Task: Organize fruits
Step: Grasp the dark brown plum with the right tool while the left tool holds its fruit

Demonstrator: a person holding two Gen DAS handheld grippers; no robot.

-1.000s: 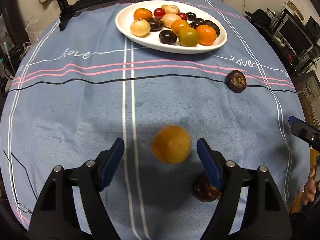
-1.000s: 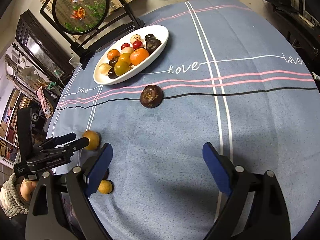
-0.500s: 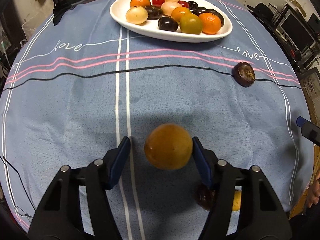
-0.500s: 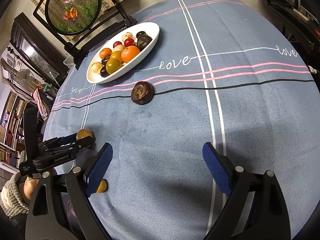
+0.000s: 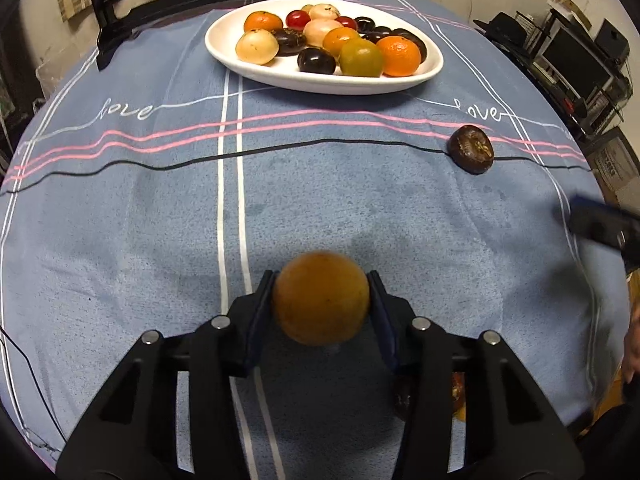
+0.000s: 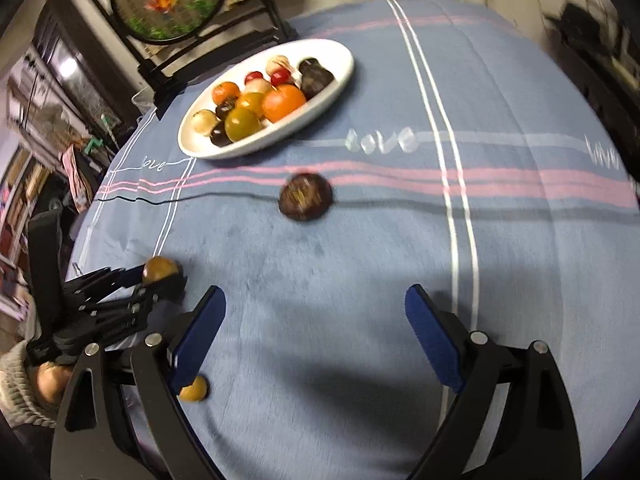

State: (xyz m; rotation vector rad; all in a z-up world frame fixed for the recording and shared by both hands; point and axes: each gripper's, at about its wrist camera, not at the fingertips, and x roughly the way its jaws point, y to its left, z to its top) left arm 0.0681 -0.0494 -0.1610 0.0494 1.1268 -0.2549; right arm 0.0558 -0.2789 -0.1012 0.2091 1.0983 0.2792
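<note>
My left gripper point(image 5: 321, 294) is shut on an orange-yellow round fruit point(image 5: 321, 303) and holds it above the blue tablecloth; it also shows in the right wrist view point(image 6: 160, 269). A white oval plate point(image 5: 280, 74) with several fruits stands at the far side; it also shows in the right wrist view point(image 6: 336, 90). A dark brown fruit point(image 5: 471, 151) lies on the cloth right of centre, ahead of my right gripper point(image 6: 316, 336), which is open and empty. Another dark fruit point(image 5: 458, 390) lies partly hidden under the left gripper's right finger.
A small yellow fruit point(image 6: 194, 390) lies near the table's near edge by the right gripper's left finger. A black stand with a round fish picture point(image 6: 172, 0) rises behind the plate. Shelves and clutter surround the table.
The left gripper has closed on the orange-yellow fruit and lifted it. The right gripper has moved closer to the dark brown fruit, staying open.
</note>
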